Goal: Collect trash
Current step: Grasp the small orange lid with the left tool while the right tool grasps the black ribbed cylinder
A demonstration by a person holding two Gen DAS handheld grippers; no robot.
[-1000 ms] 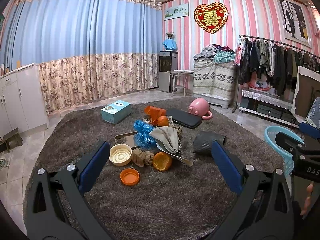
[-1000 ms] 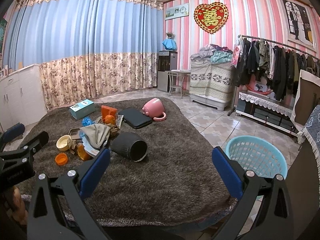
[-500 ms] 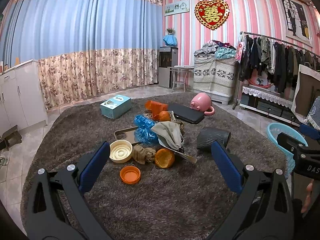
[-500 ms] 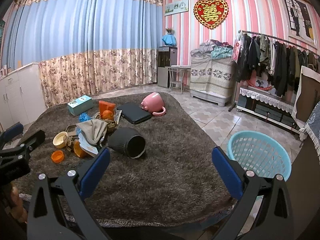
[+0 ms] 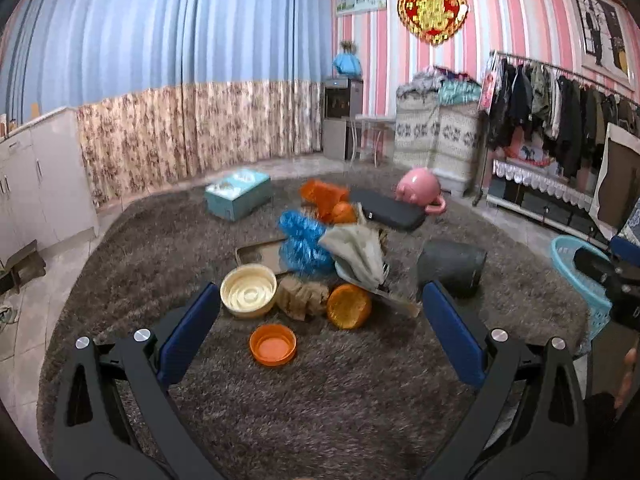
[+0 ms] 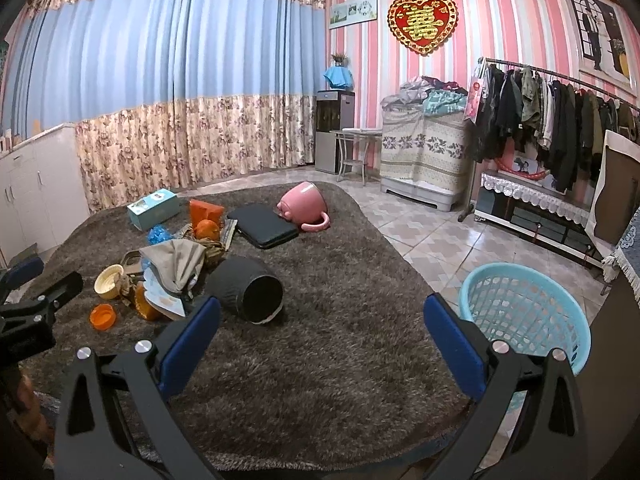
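A heap of litter lies on the brown shag rug [image 5: 320,400]: an orange lid [image 5: 273,345], a cream bowl [image 5: 248,290], crumpled brown paper [image 5: 301,298], an orange cup [image 5: 349,306], a blue plastic bag [image 5: 301,242] and a grey cloth [image 5: 358,250]. A dark bin [image 5: 452,268] lies tipped on its side to the right of the heap, its mouth showing in the right wrist view [image 6: 262,298]. My left gripper [image 5: 320,320] is open just short of the orange lid. My right gripper [image 6: 320,328] is open over bare rug, the bin ahead on its left.
A light blue basket [image 6: 524,316] stands on the tiles off the rug's right edge. At the back of the rug lie a teal box [image 5: 237,194], a black case [image 5: 386,210] and a pink cup [image 5: 420,188]. A clothes rack [image 6: 556,120] lines the right wall.
Both grippers have drifted forward toward the heap, so the litter and the bin look larger. Both stay open and nothing has been picked up.
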